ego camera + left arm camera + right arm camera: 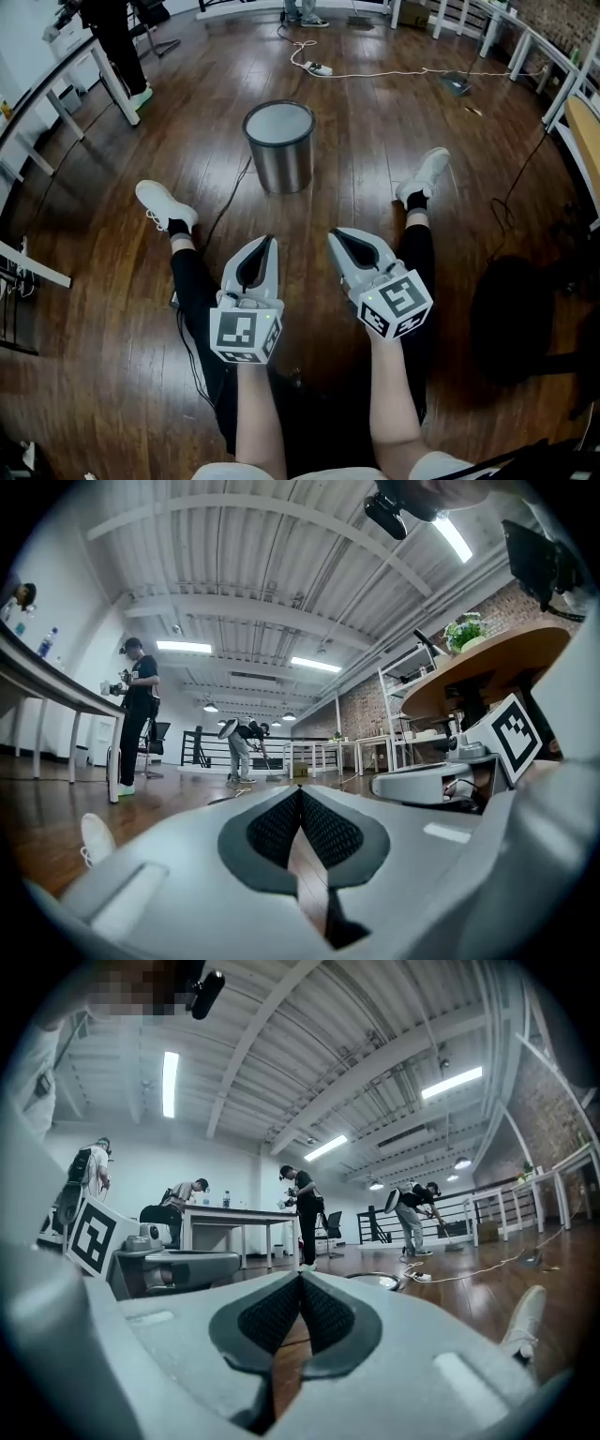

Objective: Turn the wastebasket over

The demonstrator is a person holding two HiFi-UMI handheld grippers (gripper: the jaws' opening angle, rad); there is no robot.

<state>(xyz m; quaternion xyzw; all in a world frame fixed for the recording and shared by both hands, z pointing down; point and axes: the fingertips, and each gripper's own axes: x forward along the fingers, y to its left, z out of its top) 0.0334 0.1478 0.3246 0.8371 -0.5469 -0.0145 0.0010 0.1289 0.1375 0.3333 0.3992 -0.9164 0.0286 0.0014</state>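
A round metal wastebasket (279, 145) stands upright on the wood floor, mouth up, between the person's outstretched feet. Its rim (375, 1281) peeps over the jaws in the right gripper view. My left gripper (266, 242) is held level above the left leg, pointing toward the basket and well short of it; its jaws are shut with nothing between them (300, 794). Beside it my right gripper (337, 236) hangs over the right leg, likewise shut and empty (300, 1279). The right gripper's body (427, 785) shows in the left gripper view.
White shoes (164, 204) (424, 176) flank the basket. A black cable (230, 202) runs past it; a white power strip (319, 67) with cords lies beyond. Tables (70, 84) (562, 84) line both sides. A dark stool (516, 319) stands right. People stand at the back (136, 714).
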